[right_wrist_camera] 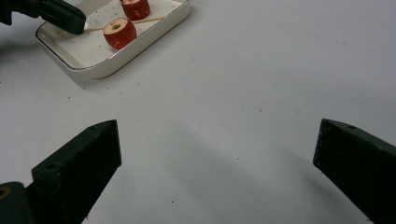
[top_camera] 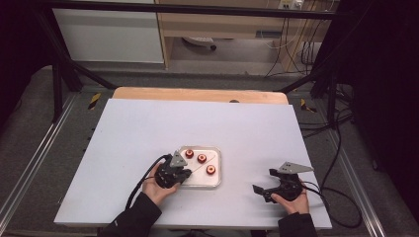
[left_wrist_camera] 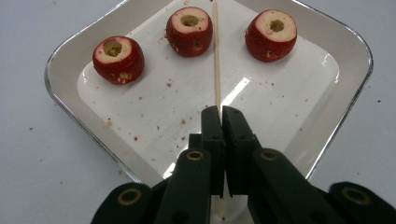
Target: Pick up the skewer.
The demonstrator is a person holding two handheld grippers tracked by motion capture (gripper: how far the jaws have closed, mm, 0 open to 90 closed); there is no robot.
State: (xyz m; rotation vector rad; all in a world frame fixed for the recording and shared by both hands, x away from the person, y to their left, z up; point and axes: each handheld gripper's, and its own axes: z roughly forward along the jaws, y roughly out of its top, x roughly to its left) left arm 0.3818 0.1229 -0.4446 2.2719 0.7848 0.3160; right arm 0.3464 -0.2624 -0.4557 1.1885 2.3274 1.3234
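Left gripper point(left_wrist_camera: 219, 112), jaws clamped on the skewer point(left_wrist_camera: 216, 56), which lies in the tray point(left_wrist_camera: 348, 100) between two of three cored fruits point(left_wrist_camera: 189, 31). Right gripper point(right_wrist_camera: 217, 149), jaws apart, waits beside the tray. Risk: the thin skewer could pivot or snap.

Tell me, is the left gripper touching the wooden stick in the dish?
Touching. In the left gripper view, the left gripper has its jaws shut on the wooden stick, which runs straight out from between them across the dish.
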